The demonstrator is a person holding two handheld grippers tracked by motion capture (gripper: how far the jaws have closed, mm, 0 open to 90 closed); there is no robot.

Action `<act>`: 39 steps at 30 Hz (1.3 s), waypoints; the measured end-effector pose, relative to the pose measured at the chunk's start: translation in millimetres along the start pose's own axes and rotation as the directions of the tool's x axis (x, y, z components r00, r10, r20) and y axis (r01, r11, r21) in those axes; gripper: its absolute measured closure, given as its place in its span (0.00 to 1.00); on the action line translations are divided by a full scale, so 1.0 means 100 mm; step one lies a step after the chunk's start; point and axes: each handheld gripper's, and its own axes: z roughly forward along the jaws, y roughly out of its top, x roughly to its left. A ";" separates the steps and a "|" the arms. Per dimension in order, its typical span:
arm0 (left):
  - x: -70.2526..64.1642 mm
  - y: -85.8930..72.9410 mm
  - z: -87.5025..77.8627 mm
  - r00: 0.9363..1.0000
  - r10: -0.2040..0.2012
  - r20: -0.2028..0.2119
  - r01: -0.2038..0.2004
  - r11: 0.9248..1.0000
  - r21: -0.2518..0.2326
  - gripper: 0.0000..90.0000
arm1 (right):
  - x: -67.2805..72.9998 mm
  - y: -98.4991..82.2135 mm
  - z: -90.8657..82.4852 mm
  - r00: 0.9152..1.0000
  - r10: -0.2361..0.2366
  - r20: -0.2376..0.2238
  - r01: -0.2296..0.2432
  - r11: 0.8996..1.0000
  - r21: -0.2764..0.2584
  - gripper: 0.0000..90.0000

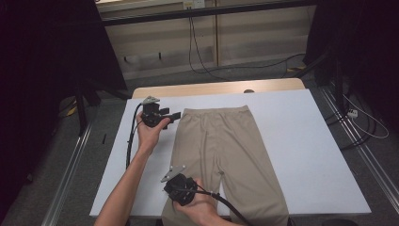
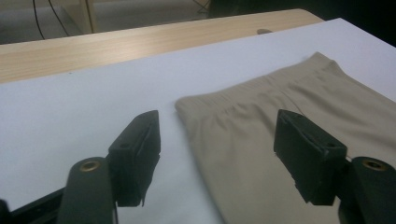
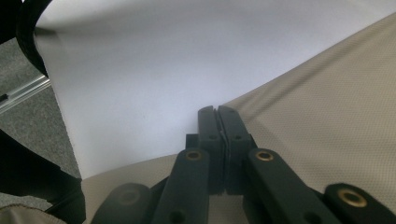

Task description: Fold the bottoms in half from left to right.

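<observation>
Beige trousers (image 1: pixel 226 146) lie flat on the white table (image 1: pixel 306 141), waistband at the far end and legs running toward me. My left gripper (image 1: pixel 171 115) is at the waistband's left corner. In the left gripper view it (image 2: pixel 217 135) stands open, one jaw over bare table and the other over the cloth (image 2: pixel 261 140), with neither pad pressing on it. My right gripper (image 1: pixel 176 183) is at the outer edge of the left leg, near the table's front. In the right gripper view its jaws (image 3: pixel 217 112) are together, pinching the edge of the fabric (image 3: pixel 327 102).
A wooden strip (image 1: pixel 216 88) runs along the table's far edge. Cables (image 1: pixel 197 56) trail over the grey floor behind it. Floor rails (image 1: pixel 70 169) flank the table on both sides. White tabletop lies bare to the right of the trousers.
</observation>
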 end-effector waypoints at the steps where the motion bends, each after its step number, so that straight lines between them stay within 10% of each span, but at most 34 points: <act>1: 0.03 0.01 0.04 1.000 0.001 0.000 -0.001 1.000 0.012 0.42 | 0.00 0.01 0.00 1.000 -0.012 0.000 0.012 1.000 0.001 1.00; 15: 0.12 0.07 0.69 1.000 -0.017 -0.025 0.021 0.984 0.174 0.76 | -0.02 -0.04 -0.04 0.999 0.000 -0.033 -0.001 1.000 -0.023 1.00; 27: 0.10 0.04 0.76 0.997 -0.030 -0.065 0.041 0.985 0.165 0.76 | -0.01 -0.05 -0.05 0.999 -0.023 -0.030 0.022 1.000 -0.021 1.00; 30: 0.10 0.04 0.76 0.997 -0.062 -0.038 0.067 0.984 0.165 0.91 | -0.02 -0.05 -0.06 0.999 -0.014 -0.045 0.013 1.000 -0.020 1.00; 39: 0.07 0.16 0.61 0.994 -0.108 -0.016 0.109 0.987 0.114 0.95 | -0.10 -0.01 -0.23 0.992 0.017 -0.129 -0.033 0.991 -0.128 1.00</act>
